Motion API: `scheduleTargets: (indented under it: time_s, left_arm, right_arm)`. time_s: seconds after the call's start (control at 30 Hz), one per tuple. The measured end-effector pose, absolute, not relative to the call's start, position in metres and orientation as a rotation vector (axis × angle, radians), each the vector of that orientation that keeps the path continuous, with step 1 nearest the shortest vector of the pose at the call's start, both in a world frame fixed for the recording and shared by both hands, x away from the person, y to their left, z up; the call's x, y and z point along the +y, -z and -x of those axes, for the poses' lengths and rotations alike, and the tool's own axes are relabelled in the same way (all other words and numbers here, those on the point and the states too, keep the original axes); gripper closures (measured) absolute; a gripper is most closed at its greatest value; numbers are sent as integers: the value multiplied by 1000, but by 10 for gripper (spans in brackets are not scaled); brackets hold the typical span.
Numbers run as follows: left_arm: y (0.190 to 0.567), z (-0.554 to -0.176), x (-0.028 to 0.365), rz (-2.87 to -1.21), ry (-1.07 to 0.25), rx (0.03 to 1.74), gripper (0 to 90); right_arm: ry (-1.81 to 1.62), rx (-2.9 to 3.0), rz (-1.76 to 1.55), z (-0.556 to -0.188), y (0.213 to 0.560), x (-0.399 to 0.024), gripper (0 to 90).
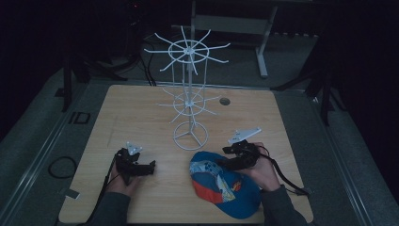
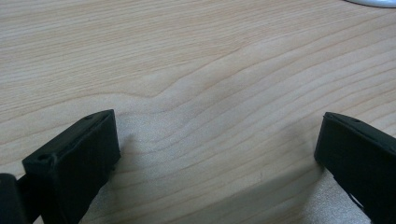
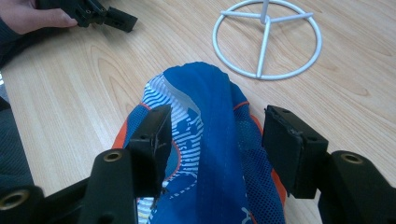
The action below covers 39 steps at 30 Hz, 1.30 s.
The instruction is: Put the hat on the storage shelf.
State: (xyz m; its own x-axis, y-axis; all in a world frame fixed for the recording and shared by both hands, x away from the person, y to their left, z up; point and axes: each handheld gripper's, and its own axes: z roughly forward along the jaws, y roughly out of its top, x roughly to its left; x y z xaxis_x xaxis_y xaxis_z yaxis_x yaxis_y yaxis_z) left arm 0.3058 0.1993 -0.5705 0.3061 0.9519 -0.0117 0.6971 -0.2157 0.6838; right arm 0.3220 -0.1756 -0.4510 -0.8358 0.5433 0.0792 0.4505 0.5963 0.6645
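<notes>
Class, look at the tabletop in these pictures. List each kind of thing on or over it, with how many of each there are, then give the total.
Caps: 1, the blue and orange cap
White wire display stands: 1, the stand
Hand-held grippers: 2, the left gripper and the right gripper
Total: 4

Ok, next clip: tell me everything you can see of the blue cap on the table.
The cap is blue fabric with orange trim, white striped print and a mesh panel. It looks soft, its crown bunched into a ridge. It lies on the wooden table near the front edge, just in front of the white wire rack's ring base, not touching it. The right tool straddles that ridge, jaws open; one jaw seems to touch the fabric. The brim cannot be made out.
</notes>
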Motion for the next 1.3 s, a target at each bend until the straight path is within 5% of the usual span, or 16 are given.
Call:
scheduleTargets:
  time_s: [1.3]
  left_arm:
    - [571,-306,199,-1987,-567,1458,1]
  right_arm:
    - [-874,2789,-828,-339,465,-149,453]
